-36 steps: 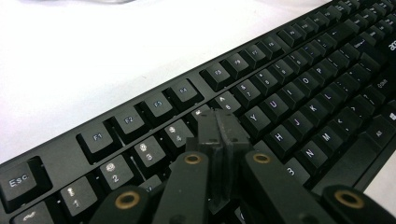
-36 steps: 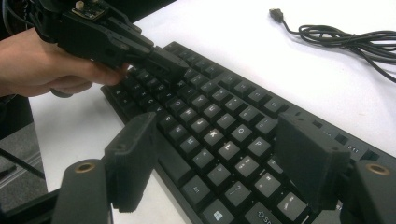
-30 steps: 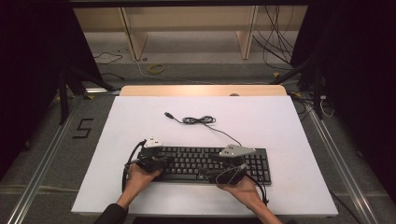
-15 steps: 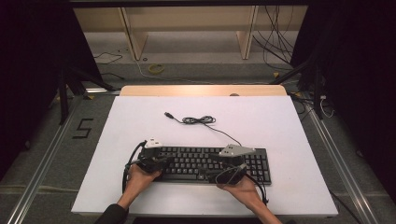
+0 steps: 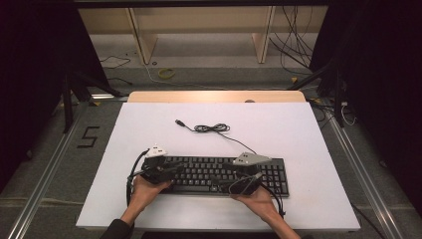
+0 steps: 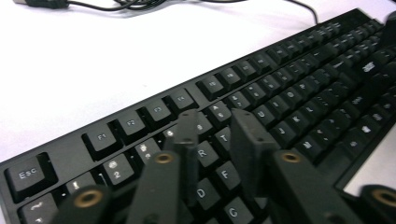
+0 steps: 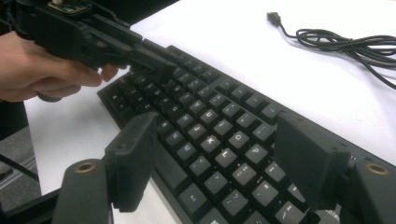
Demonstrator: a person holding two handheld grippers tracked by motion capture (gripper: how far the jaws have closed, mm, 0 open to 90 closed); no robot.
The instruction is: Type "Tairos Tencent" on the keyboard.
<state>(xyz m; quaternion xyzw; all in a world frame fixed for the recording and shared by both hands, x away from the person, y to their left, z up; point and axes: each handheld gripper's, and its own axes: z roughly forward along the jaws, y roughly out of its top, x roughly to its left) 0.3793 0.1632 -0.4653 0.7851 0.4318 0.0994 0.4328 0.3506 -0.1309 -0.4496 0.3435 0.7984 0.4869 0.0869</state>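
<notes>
Since the earlier frame little has shifted in the high view: both hands stay low at the near edge of the keyboard [image 5: 219, 174], but the left gripper [image 6: 212, 126] has just been parting its fingers, which now stand a narrow gap apart over the R and T keys with nothing between them. In the left gripper view these fingers [image 6: 187, 135] rise from the bottom centre, pointing along the key rows. The right gripper [image 7: 219, 163] holds its fingers wide, one at lower left and one at lower right of its view, above the keys with nothing gripped. The keyboard lies in the lower middle of the white table [image 5: 298, 129], and its cable [image 5: 211, 128] is coiled on the table just above it.
</notes>
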